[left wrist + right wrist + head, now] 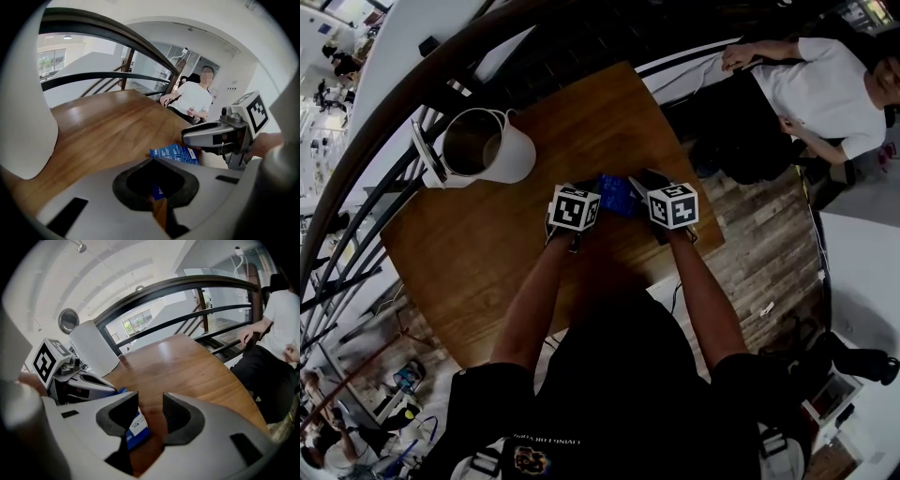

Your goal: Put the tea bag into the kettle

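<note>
The left gripper (pixel 154 164) has its fingers pinched tight on one end of the blue tea bag (pixel 617 195). The bag's long side runs from those fingers across to the right gripper (pixel 150 401). That gripper's fingers stand wide, with the bag's other end between them. There is one tea bag, one white kettle (pixel 520 155) and two grippers.

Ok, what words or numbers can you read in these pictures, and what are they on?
Blue tea bag packet: white print, too small to read.
Marker cubes: black-and-white squares only, no words.
Person's dark shirt: pale lettering, too blurred to read.
So nothing can be read.
</note>
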The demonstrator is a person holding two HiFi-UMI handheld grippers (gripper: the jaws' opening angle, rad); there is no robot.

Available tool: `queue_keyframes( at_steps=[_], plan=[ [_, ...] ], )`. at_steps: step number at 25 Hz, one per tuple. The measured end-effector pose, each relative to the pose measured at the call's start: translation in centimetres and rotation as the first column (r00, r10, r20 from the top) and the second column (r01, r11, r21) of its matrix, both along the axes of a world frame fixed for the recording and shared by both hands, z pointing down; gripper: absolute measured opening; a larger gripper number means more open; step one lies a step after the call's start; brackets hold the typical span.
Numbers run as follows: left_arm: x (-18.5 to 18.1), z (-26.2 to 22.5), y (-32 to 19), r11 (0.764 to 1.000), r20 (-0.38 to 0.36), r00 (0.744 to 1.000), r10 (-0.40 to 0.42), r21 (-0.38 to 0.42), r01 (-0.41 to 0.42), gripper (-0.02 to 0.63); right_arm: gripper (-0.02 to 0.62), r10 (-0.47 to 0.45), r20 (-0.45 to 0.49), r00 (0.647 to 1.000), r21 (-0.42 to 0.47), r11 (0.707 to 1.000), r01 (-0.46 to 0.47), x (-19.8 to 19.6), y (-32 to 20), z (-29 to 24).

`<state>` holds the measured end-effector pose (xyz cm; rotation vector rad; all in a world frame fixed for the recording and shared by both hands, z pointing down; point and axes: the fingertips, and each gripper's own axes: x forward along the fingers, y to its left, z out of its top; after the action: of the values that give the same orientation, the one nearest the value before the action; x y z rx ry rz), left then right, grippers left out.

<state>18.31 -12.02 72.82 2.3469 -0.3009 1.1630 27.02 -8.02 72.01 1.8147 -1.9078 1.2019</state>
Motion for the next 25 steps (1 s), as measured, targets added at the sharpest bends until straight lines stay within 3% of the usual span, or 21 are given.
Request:
queue_keyframes(
  at_steps=[10,18,25],
  plan=[
    [-0.8,-1.8,-0.3,1.000,-0.041,0.999,-0.010,0.019,0.011,0.005,0.154,-0.020,0.029,0.999,0.033,0.999,0.019,0.3,0.4,-0.8],
    [-0.9,-5.4,0.4,0.991,-0.114,0.991,0.071,0.124,-0.057,0.003,0.153,-0.066,0.009,0.998,0.121,0.991,0.065,1.0,0.6,-3.7],
    [-1.9,-7.4,0.9,0.967,-0.126,0.981,0.147,0.226,-0.116,0.002,0.152,-0.188,-0.032,0.982,0.195,0.962,0.190,-0.3,0.8,-6.4]
  ],
)
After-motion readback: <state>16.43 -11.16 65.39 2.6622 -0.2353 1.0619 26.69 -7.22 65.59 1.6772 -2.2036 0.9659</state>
